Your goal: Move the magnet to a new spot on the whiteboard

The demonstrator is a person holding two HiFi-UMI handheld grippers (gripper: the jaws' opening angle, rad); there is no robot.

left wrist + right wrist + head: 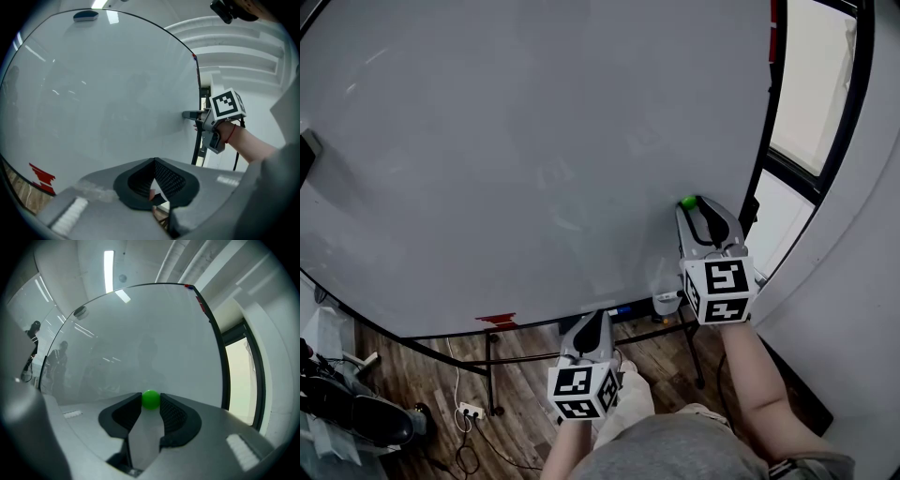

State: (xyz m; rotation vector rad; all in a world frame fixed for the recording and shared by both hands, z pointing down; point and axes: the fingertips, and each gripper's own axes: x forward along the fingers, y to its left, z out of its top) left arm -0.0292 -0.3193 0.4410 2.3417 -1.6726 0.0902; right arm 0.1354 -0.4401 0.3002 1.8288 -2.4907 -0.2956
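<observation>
A small green round magnet (687, 201) sits on the large whiteboard (534, 141), low on its right side. My right gripper (692, 208) is against the board there, and its two dark pads touch the magnet (150, 399) on either side at their tips. In the left gripper view the right gripper (190, 115) points flat at the whiteboard (93, 93). My left gripper (592, 323) hangs lower, below the board's bottom edge. Its jaw tips (154, 161) meet with nothing between them.
A window frame (797, 94) runs just right of the board. A black eraser (307, 155) clings to the board's left edge. Red marks (497, 320) lie at its bottom edge. Below are the stand's legs (492, 375), a white cup (666, 303) and a power strip (469, 411) on the wooden floor.
</observation>
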